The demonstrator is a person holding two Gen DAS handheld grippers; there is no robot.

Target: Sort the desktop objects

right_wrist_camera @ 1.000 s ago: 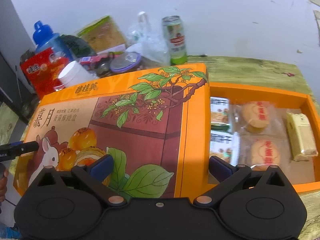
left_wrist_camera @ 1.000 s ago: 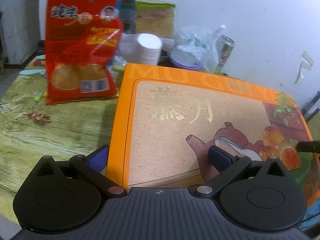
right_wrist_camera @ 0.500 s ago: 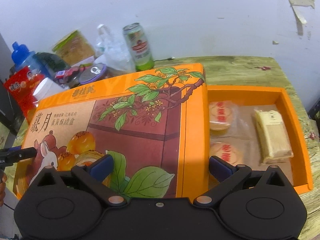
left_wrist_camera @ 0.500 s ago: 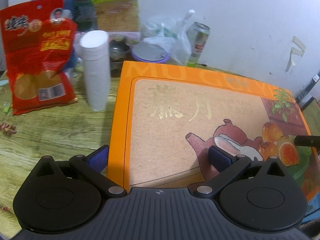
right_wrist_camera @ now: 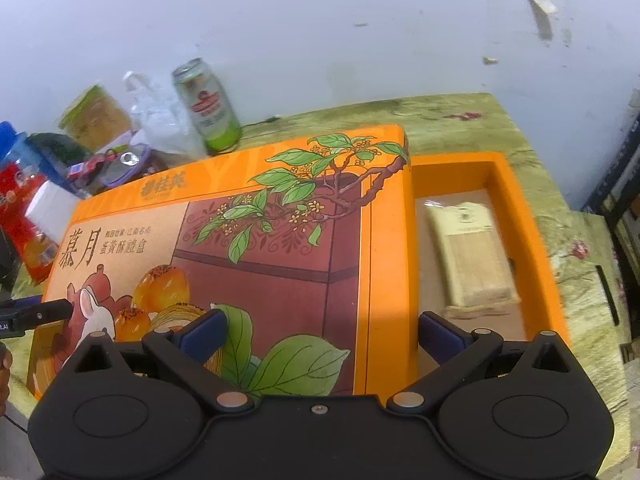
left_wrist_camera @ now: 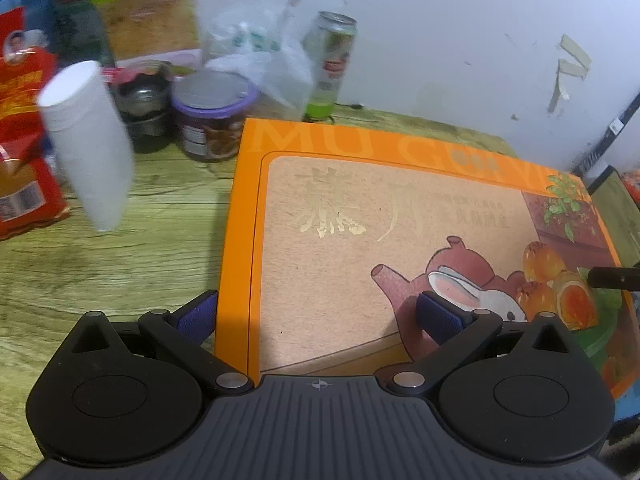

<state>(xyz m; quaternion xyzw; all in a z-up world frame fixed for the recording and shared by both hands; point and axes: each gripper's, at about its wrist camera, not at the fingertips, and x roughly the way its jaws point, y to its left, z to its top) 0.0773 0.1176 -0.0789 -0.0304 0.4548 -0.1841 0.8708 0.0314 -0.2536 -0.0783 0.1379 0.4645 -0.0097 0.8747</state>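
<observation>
Both grippers stand with jaws spread wide across the ends of the orange gift-box lid [right_wrist_camera: 248,264], closed on nothing: the left gripper [left_wrist_camera: 318,314] straddles the lid's left edge, one blue pad over the wooden tabletop [left_wrist_camera: 104,264] and the other over the printed teapot, while the right gripper [right_wrist_camera: 320,330] straddles the lid's right edge, one pad above the open part of the orange box tray [right_wrist_camera: 536,240]. The lid sits mostly over the tray, leaving a strip at the tray's right end uncovered, where a wrapped yellow pastry bar [right_wrist_camera: 468,252] lies. The likely trouble is the lid going on skewed: pushed unevenly from the two ends, it could jam on the tray's rim. A wide sweep at the tabletop's back-left corner could also topple the white paper cup stack [left_wrist_camera: 88,140] or the green drink can [left_wrist_camera: 330,64].
</observation>
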